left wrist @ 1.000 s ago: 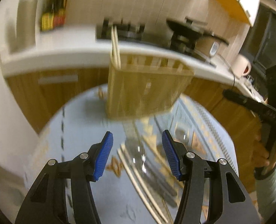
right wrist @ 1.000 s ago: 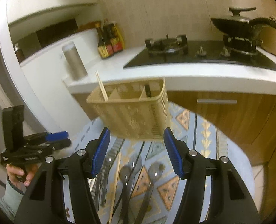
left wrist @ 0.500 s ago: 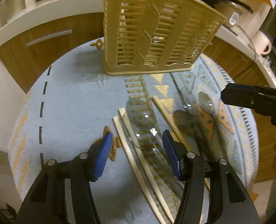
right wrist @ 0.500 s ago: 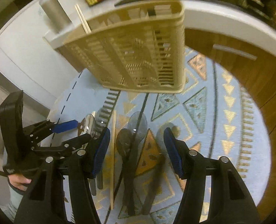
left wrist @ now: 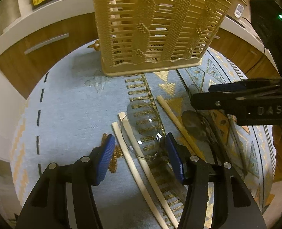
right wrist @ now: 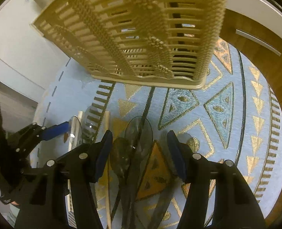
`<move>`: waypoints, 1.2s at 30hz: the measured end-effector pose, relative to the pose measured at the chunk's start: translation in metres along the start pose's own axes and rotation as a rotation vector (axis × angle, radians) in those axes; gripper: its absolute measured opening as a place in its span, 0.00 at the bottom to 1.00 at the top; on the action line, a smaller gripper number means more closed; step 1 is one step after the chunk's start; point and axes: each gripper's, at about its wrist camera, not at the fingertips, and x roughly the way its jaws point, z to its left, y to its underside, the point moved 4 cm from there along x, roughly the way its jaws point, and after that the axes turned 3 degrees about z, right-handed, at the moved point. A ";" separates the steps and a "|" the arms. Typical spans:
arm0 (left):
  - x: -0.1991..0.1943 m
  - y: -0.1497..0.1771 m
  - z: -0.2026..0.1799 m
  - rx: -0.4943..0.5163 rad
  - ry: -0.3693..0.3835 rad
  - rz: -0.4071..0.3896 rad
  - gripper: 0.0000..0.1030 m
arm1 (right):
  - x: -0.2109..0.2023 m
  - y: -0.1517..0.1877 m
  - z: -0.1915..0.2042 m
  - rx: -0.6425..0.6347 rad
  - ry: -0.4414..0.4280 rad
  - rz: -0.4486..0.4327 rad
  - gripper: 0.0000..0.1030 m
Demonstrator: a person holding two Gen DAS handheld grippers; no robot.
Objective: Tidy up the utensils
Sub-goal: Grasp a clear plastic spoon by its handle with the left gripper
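Both tools have dropped; left tool [left wrist: 139, 150] gapes around clear spoon [left wrist: 143, 131]; right tool [right wrist: 139, 150] closing over dark spoons [right wrist: 133, 145], gripping nothing.

1. The slatted basket [left wrist: 156, 28] stands upright at the far side of the round surface [left wrist: 68, 114], with the cabinet fronts [left wrist: 45, 43] behind it.
2. In front of the basket the utensils lie side by side on the surface, lengthwise toward the cameras.
3. In the left wrist view, two chopsticks [left wrist: 129, 156] lie leftmost, the clear spoon [left wrist: 143, 131] partly over them, a third chopstick [left wrist: 179, 127] to its right, and dark spoons [left wrist: 194, 126] further right.
4. The left tongs [left wrist: 140, 159] straddle the clear spoon; the right tongs [right wrist: 139, 152] straddle the dark spoons.
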 end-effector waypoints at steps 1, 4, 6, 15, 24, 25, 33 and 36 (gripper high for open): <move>0.000 0.000 -0.001 0.002 0.003 0.000 0.50 | 0.002 -0.001 0.001 -0.007 0.003 0.003 0.48; 0.000 0.000 -0.001 0.006 0.009 0.000 0.50 | 0.008 -0.001 0.007 -0.019 0.004 0.019 0.46; 0.001 -0.001 -0.002 0.006 0.005 0.000 0.50 | 0.011 -0.002 0.012 -0.031 0.023 0.021 0.46; 0.006 -0.012 -0.009 0.008 -0.024 -0.001 0.48 | 0.021 -0.007 0.024 -0.049 0.113 0.042 0.34; 0.006 -0.019 -0.021 0.022 -0.072 -0.001 0.34 | 0.024 -0.015 0.027 -0.074 0.168 0.058 0.29; 0.005 -0.019 -0.021 0.022 -0.067 -0.005 0.34 | 0.024 -0.015 0.028 -0.075 0.165 0.053 0.29; -0.022 -0.011 -0.015 0.005 0.004 -0.100 0.32 | 0.004 -0.006 0.011 -0.090 0.078 -0.026 0.29; -0.040 -0.010 -0.011 -0.007 0.048 -0.158 0.32 | -0.010 0.001 0.004 -0.105 0.055 -0.075 0.29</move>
